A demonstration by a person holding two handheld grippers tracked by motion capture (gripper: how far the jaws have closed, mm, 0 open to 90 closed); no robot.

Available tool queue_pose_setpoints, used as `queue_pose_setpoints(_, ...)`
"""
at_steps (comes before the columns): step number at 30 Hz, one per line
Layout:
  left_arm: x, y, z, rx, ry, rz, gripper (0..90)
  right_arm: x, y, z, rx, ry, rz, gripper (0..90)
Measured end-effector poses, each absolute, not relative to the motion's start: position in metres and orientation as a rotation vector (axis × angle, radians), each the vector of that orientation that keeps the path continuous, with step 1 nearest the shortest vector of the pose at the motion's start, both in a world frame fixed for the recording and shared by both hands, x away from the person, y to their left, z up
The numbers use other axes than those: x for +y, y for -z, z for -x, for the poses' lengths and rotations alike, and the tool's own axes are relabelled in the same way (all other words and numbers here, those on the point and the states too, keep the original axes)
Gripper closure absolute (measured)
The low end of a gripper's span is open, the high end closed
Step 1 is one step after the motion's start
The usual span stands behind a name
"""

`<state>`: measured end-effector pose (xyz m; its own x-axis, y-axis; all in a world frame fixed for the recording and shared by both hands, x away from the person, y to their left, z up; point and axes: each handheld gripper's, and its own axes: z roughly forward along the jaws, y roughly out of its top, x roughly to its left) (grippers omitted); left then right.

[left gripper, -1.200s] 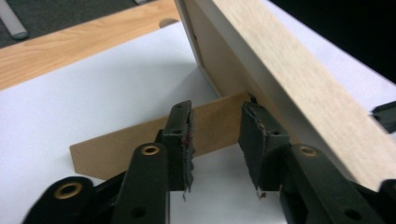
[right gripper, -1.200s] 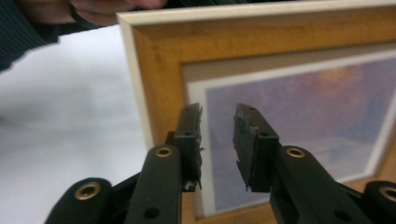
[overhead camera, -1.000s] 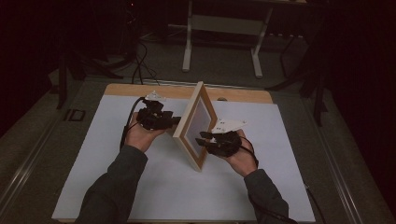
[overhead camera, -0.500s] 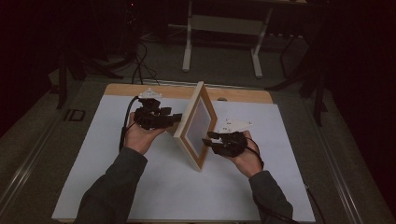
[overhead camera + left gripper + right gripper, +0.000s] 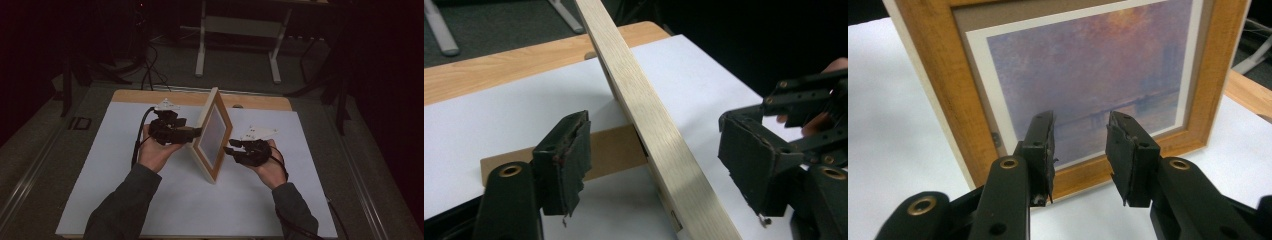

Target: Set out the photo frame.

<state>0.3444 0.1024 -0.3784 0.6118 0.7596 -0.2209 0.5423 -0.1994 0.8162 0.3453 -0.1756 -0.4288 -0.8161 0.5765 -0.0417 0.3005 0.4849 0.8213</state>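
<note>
Dim lab or studio — white-covered table (image 5: 150,210), floor cables (image 5: 150,70), metal stand legs (image 5: 200,50).

A high view looks down on the table; both gripper views closely face the picture frame (image 5: 212,135).

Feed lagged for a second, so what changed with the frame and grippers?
The left gripper has just been opening its jaws; the picture frame's wooden edge stands between them, unpressed. The right gripper drew slightly back from the frame's front, jaws apart. The frame stays standing on the white sheet.

Left claw (image 5: 196,134) just opened wide, right claw (image 5: 229,150) part-open.
</note>
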Motion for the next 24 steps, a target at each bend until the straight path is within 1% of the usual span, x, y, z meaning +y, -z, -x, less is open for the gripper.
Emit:
queue_pose_setpoints(6, 0.095, 0.385, -0.341, 1.045, -0.290, -1.904, 24.7, -0.179, 0.427, -0.348, 2.409, -1.250, -0.752, 61.5)
queue_pose_setpoints(9, 0.091, 0.392, -0.337, 1.049, -0.286, -1.914, 25.0, -0.184, 0.424, -0.351, 2.392, -1.252, -0.780, 60.8)
queue_pose_setpoints(13, 0.087, 0.400, -0.332, 1.036, -0.299, -1.941, 28.2, -0.186, 0.422, -0.354, 2.374, -1.263, -0.803, 60.8)
queue_pose_setpoints(14, 0.087, 0.401, -0.332, 1.034, -0.299, -1.941, 32.9, -0.187, 0.420, -0.355, 2.364, -1.271, -0.810, 60.7)
queue_pose_setpoints(15, 0.086, 0.402, -0.331, 1.029, -0.294, -1.939, 34.6, -0.187, 0.420, -0.356, 2.363, -1.273, -0.811, 60.7)
queue_pose_setpoints(19, 0.087, 0.405, -0.329, 1.014, -0.298, -1.937, 48.6, -0.187, 0.418, -0.357, 2.359, -1.277, -0.810, 60.3)
queue_pose_setpoints(20, 0.089, 0.406, -0.328, 1.007, -0.290, -1.925, 48.6, -0.188, 0.417, -0.357, 2.357, -1.278, -0.809, 60.3)
queue_pose_setpoints(21, 0.089, 0.405, -0.327, 1.002, -0.294, -1.923, 53.2, -0.187, 0.416, -0.357, 2.354, -1.282, -0.806, 60.1)
queue_pose_setpoints(24, 0.088, 0.404, -0.326, 1.010, -0.311, -1.929, 55.3, -0.188, 0.415, -0.357, 2.352, -1.280, -0.810, 60.0)
